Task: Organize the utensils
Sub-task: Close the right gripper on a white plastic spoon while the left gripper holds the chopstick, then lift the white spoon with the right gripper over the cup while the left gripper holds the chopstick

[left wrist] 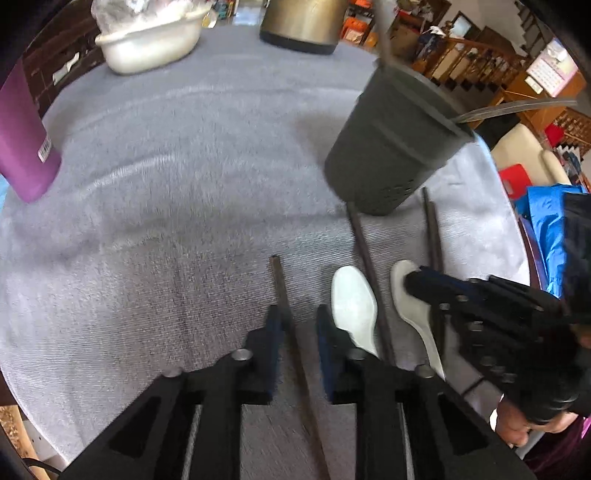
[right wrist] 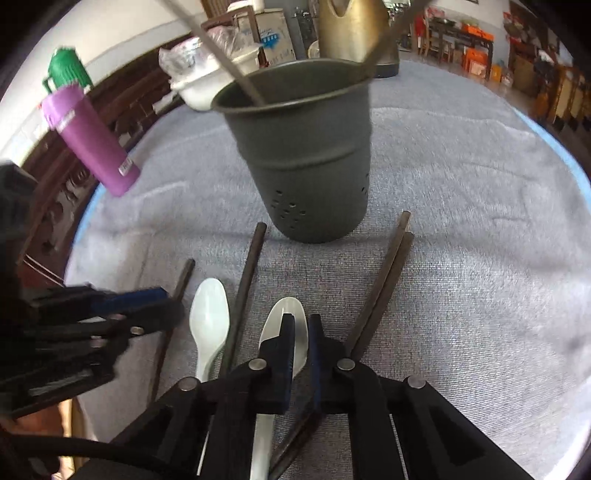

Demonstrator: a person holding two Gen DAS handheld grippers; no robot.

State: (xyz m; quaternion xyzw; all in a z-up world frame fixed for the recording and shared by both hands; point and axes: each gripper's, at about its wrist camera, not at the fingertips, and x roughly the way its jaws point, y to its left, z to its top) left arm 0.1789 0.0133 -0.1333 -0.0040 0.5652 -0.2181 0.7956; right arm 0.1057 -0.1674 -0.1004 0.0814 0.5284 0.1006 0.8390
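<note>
Nearest, by the near edge of the desk (right wrist: 461, 221): left tool (left wrist: 297, 314) with fingers drawn almost together, a lone chopstick (left wrist: 284, 295) running through the slim gap. Cannot tell whether pinched or merely straddled. Just beside it, right tool (right wrist: 301, 321) squeezed nearly closed over the bowl of a white plastic spoon (right wrist: 288, 304). Cannot confirm a true grip there either.

Between the two tools, flat on the grey cloth: a second white spoon (right wrist: 208, 310) and another single chopstick (right wrist: 247, 280). Off toward the right edge: a pair of chopsticks (right wrist: 388, 280), touching side by side. Leaves, by that count, two spoons and four chopsticks not yet put away.

Farther in, mid-desk: the dark perforated utensil holder (right wrist: 310, 162), upright, already carrying two thin handles (right wrist: 229, 62) that lean out over its rim. Looks like about a quarter done at best.

Toward the far and left edges: a purple bottle (right wrist: 92, 140), a white basin (left wrist: 147, 40) and a brass-coloured kettle (right wrist: 351, 26). Probably no part of the sorting.
</note>
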